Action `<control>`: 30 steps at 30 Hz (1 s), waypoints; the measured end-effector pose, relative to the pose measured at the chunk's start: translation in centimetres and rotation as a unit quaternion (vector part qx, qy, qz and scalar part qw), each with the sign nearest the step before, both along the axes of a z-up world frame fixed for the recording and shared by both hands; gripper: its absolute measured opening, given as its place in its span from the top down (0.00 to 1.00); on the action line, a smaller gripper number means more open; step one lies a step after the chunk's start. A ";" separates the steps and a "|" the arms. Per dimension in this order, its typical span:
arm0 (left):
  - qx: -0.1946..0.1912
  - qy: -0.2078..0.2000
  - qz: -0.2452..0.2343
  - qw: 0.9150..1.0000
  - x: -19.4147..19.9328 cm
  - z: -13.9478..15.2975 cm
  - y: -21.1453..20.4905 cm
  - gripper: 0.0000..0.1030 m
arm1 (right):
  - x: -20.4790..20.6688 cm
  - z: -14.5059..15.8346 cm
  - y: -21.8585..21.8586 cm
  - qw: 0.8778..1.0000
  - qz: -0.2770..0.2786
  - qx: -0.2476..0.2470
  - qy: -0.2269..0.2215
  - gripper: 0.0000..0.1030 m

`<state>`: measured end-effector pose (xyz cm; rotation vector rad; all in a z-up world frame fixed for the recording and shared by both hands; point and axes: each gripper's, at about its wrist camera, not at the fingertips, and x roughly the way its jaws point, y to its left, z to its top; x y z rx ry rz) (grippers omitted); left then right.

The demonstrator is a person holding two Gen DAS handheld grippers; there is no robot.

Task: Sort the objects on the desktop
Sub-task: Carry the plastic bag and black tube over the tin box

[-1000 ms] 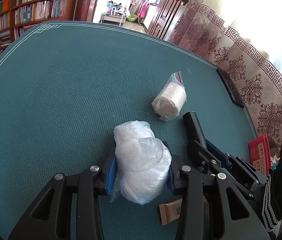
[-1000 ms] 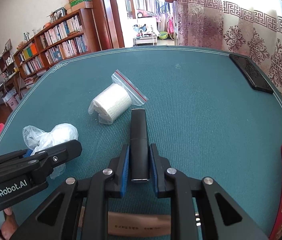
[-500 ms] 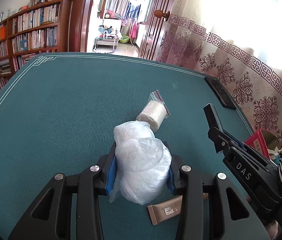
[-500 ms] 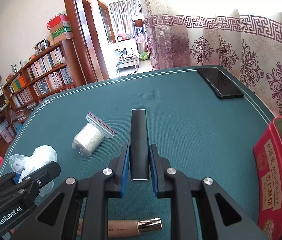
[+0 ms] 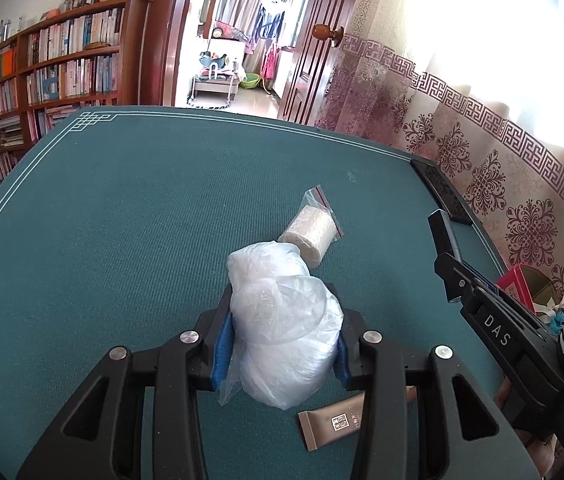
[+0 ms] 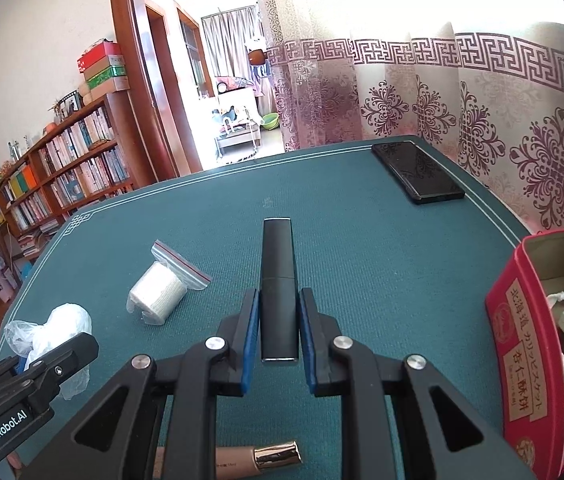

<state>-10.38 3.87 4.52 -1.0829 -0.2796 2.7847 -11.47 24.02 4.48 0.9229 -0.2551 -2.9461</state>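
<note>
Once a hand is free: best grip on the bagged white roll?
Take the bagged white roll across its curved sides at mid-length, coming from above. It lies on its side on the table, so its round flanks face outward; the loose zip flap behind gives nothing firm.

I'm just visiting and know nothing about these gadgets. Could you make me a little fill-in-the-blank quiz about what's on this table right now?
1. The left gripper is clamped on a crumpled ____ bag.
2. The right gripper holds a slim tube whose colour is ____.
3. The white roll lies inside a clear zip bag with a ____ seal strip.
4. The dark phone lies flat near the table's edge beside the ____.

Missing words: plastic; black; red; curtain
</note>
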 end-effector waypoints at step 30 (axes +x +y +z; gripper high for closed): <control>-0.009 0.034 -0.105 0.994 3.4 4.7 6.3 0.58 | 11.4 4.6 8.5 0.995 -0.098 -0.023 0.022 0.79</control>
